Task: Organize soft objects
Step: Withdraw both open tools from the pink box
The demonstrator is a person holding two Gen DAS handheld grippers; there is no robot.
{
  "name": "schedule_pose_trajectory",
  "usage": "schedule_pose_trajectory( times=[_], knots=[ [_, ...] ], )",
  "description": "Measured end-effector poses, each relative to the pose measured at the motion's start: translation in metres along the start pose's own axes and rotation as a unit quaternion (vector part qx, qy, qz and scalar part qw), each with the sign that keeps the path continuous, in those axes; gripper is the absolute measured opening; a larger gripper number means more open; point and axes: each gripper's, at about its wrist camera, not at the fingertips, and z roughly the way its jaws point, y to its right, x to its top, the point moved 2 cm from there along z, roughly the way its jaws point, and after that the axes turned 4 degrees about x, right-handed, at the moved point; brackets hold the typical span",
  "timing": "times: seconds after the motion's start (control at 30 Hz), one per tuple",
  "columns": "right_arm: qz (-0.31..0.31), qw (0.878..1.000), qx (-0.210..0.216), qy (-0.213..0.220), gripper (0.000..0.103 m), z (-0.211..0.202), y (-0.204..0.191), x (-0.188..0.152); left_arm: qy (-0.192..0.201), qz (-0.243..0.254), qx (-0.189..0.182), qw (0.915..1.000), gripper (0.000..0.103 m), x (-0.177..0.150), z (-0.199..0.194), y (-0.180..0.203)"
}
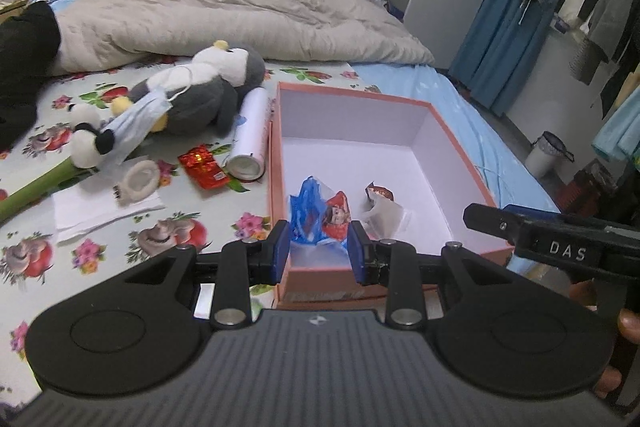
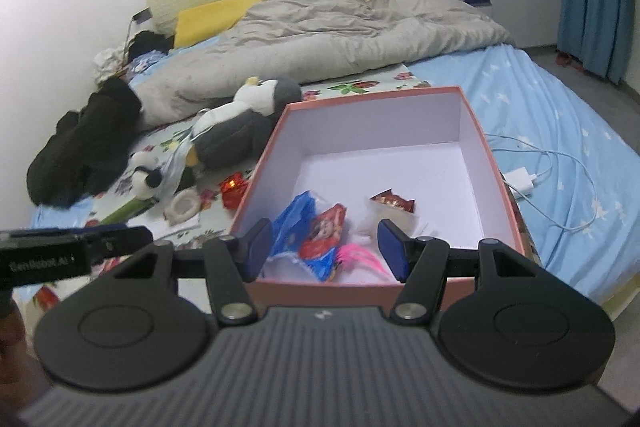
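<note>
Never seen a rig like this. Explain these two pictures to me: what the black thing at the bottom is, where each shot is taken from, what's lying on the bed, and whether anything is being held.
There is no robot arm here. A person carries a hand-held gripper in each hand, each with a camera looking forward along its two fingers. One picture comes from the left gripper, the other from the right gripper. Both have their jaws apart and hold nothing.

Both hover over a bed with a floral sheet. On it stands an open pink box containing a few snack wrappers. Beside the box lie a grey plush penguin, a small panda plush with a blue face mask draped over it, a white tube and a red packet.
</note>
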Motion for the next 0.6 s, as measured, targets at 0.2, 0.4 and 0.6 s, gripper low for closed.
schedule_pose_trajectory(
  times=[0.2, 0.4, 0.6],
  knots=[
    [-0.010, 1.000, 0.010, 0.008, 0.061, -0.021, -0.029, -0.016, 0.017, -0.016, 0.000, 0.9997, 0.036, -0.023, -0.040, -0.021],
    [-0.023, 1.000, 0.017, 0.013, 0.065, -0.033, -0.055, -0.022, 0.035, -0.027, 0.010, 0.9990, 0.036, -0.037, -0.071, -0.051],
    [-0.031, 0.999, 0.041, 0.014, 0.101, -0.039, -0.085, -0.020, 0.050, -0.052, 0.018, 0.9973, 0.036, -0.046, -0.094, -0.080]
  ],
)
